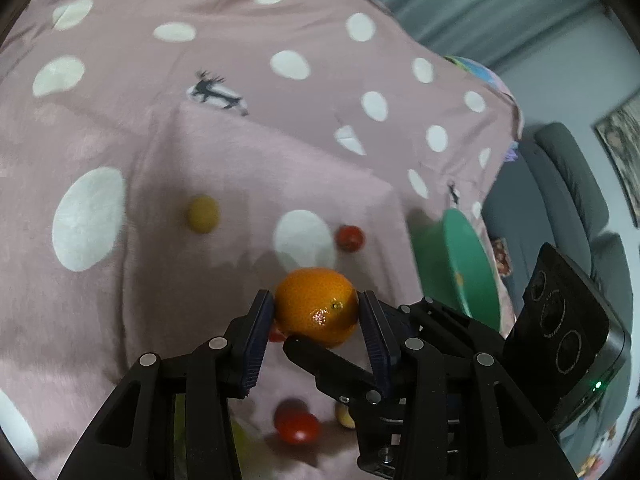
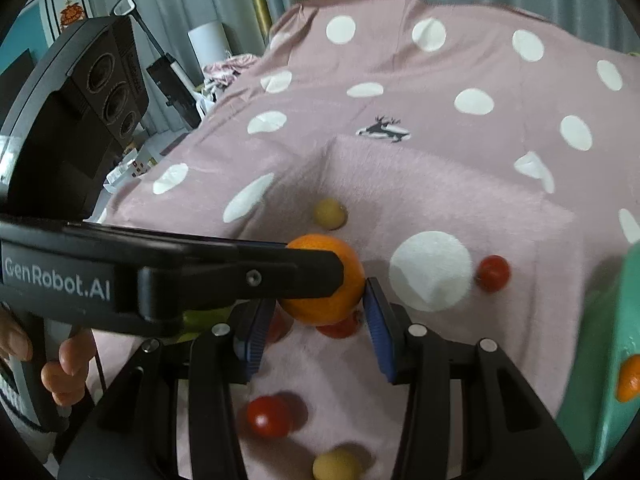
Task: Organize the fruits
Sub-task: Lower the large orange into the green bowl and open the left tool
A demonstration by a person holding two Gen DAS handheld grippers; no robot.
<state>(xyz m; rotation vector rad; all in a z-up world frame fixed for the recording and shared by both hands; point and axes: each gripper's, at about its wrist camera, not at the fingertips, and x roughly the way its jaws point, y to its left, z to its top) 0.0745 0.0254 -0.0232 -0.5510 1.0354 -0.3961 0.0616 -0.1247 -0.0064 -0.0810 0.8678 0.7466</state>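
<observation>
While tilted down, both tools [image 1: 316, 308] [image 2: 316, 312] clamp orange [image 1: 320, 304].

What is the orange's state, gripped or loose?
Gripped: both pads of the left gripper press the orange from either side.

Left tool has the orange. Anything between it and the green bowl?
Only a small red tomato on the cloth, between orange and green bowl. The right tool also reaches in under the orange from that side.
</observation>
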